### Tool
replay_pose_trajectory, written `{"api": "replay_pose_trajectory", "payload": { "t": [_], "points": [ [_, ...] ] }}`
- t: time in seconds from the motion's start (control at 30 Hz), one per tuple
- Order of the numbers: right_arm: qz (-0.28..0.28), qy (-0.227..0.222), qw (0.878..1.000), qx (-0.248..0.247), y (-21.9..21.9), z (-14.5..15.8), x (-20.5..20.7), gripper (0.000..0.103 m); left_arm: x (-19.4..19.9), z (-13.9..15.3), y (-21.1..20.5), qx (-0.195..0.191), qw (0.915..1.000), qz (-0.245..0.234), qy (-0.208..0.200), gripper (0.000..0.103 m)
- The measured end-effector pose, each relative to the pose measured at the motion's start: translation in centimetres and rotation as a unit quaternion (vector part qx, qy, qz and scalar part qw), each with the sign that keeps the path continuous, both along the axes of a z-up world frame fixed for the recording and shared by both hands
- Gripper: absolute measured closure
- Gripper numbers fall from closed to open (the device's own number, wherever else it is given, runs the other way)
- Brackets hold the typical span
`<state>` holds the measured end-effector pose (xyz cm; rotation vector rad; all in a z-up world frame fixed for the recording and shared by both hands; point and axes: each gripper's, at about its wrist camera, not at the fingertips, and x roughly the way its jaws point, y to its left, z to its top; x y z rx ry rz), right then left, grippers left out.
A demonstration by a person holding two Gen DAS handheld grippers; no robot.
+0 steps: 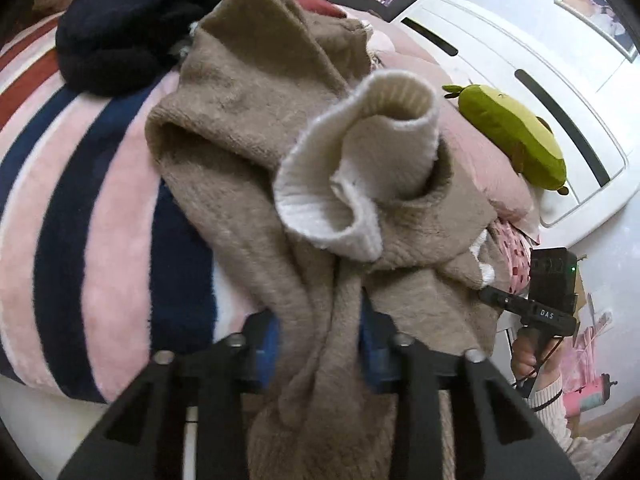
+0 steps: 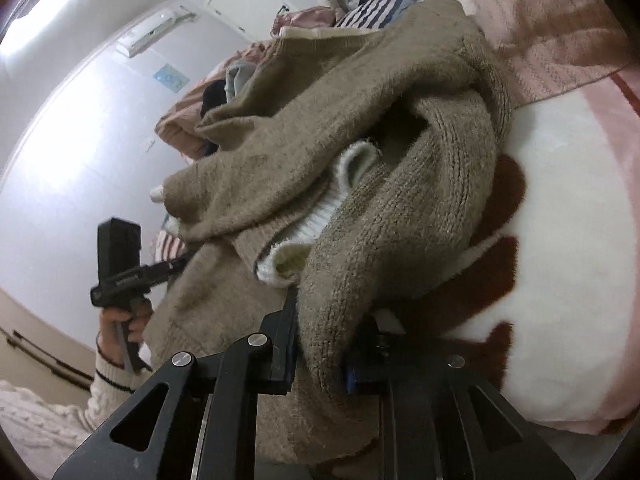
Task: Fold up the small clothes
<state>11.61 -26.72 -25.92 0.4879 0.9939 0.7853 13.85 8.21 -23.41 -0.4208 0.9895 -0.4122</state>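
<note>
Brown fuzzy knit, bunched thick between the jaws of the left gripper (image 1: pixel 320 344), both blue pads pressed into a gathered fold of the sweater (image 1: pixel 248 128); clenched on it, then. Same brown wool pinched in the right gripper (image 2: pixel 320 344), closed tight on a rolled edge, probably a sleeve or a side hem, not possible to tell which. No earlier view to compare, so only the present grip reported. Just beyond the left fingers, a cream ribbed cuff (image 1: pixel 360 152) turned half inside out, standing up from the heap. Sweater lying crumpled on a plush striped blanket (image 1: pixel 80 200) in pink, navy and white, spread over the bed, not yet flattened, so folding judged to be only at its start. Likely soft, limp and fairly heavy for its size; no stiffness at all, so sagging and stretching expected when lifted from two points only. Fuzzy surface probably not slippery, good hold for the pads. Better taken at the shoulder seams or the bottom hem, well apart, and shaken out flat, rather than at a loose bunch. Farther on, a dark navy garment (image 1: pixel 128 32) near the sweater's far edge, and a green plush toy (image 1: pixel 516 132) beside a pink pillow. At the back, a white headboard (image 1: pixel 520 80).
</note>
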Motion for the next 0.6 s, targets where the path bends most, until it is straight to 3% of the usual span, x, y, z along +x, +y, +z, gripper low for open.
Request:
{"api": "replay_pose_trajectory", "payload": {
  "t": [0.23, 0.4, 0.6],
  "points": [
    [-0.016, -0.056, 0.996, 0.07, -2.0, 4.3, -1.7, 0.093, -2.9, 4.4, 0.7, -0.039, 0.9972, 0.012, -0.062, 0.094],
    [-0.012, -0.086, 0.993, 0.085, -2.1, 7.2, -3.1, 0.093, -5.8, 8.1, 1.0, -0.047, 0.9935, 0.011, -0.103, 0.096],
    [-0.042, -0.119, 0.989, 0.082, -3.1, 11.8, -3.4, 0.093, -6.9, 12.8, 1.6, -0.007, 0.9877, 0.012, -0.155, 0.096]
  ]
}}
